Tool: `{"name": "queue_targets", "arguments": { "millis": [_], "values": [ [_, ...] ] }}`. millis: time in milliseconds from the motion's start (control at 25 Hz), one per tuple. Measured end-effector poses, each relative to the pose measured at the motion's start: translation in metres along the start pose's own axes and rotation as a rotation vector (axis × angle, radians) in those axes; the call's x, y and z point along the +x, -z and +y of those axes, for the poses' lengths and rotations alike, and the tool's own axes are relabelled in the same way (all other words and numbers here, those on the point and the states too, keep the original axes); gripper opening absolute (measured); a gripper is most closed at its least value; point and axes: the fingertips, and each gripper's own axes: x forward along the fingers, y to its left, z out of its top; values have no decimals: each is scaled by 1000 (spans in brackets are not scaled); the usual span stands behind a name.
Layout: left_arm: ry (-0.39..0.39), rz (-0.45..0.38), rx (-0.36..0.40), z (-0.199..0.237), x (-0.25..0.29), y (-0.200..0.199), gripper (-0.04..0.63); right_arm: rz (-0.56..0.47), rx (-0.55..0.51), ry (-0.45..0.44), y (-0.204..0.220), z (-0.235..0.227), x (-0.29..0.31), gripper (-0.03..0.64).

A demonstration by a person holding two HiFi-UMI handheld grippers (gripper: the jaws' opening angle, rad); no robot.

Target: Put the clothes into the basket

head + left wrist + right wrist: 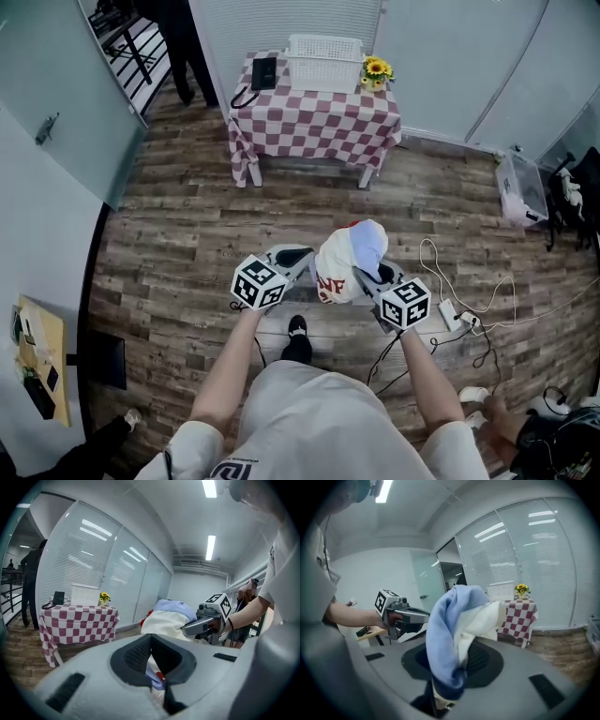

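- the person is standing on the wood-plank floor (178,225), holding 1 gripper in each hand at about waist height.
- the clothes bundle (349,261), cream-white with red print and a light blue piece on top, is hanging in the air between the 2 grippers, well apart from the basket.
- the left gripper (152,670) is pinching a fold of blue, white and red fabric, with its jaws sitting clamped together on the clothes bundle's left side.
- the right gripper (443,686) is gripping the bundle from the other side, its jaws clamped on blue and cream cloth that is draping up over them.
- the white slotted basket (323,60) is sitting at the far edge of a small table (309,127) that is wearing a red-and-white checked cloth.
- a pot of sunflowers (377,71) is standing just right of the basket, and a black telephone (262,72) is lying just left of it.
- the table is standing against the wall, well ahead of the person.
- a white power strip (450,314) with trailing cables is lying on the floor near the right gripper.
- a clear plastic box (521,187) is sitting by the right wall.
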Motion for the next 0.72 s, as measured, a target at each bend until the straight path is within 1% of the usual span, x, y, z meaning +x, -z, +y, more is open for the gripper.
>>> {"name": "queue_targets", "arguments": {
  "millis": [160,400,640,720],
  "values": [
    [18,17,12,38,7,-7,12,-29,-5,-3,-24,-14,33,121],
    [8,18,35,90,6,-23,12,-51,-17,23,-54,-31,74,121],
    [24,18,38,114,12,-32,12,-8,-55,41,-63,-47,101,121],
    [24,20,44,122,18,-34,12,-2,-53,45,-67,-55,111,121]
  ]
}}
